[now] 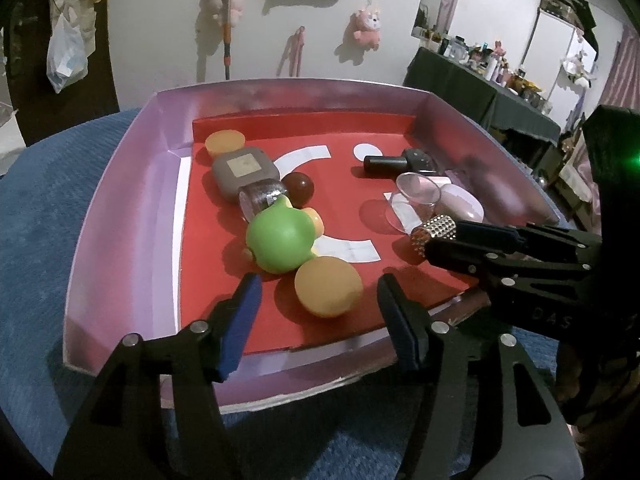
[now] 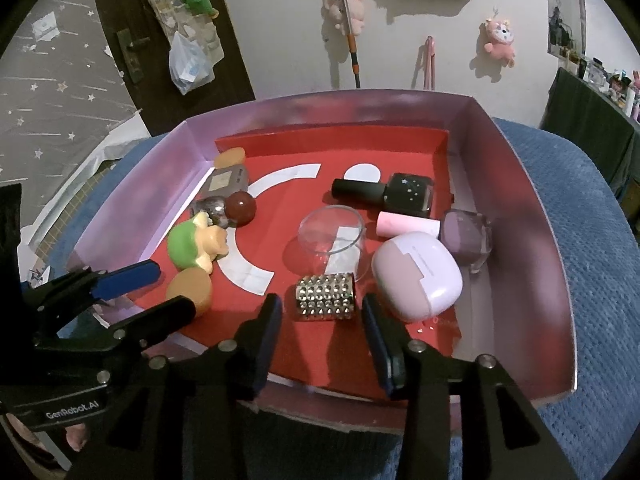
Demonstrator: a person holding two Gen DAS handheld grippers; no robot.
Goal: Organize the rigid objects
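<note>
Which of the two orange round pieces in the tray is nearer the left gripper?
The orange ball just ahead of the left gripper, beside the green toy. The other, a flat orange disc, lies in the far corner behind the grey case.

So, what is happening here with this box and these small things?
A person holds a two-finger gripper in each hand over a purple box with a red floor, sorting small objects. The left gripper is open around an orange ball, beside a green toy. The right gripper is open around a studded cylinder, next to a pink earbud case. Neither object is gripped.
</note>
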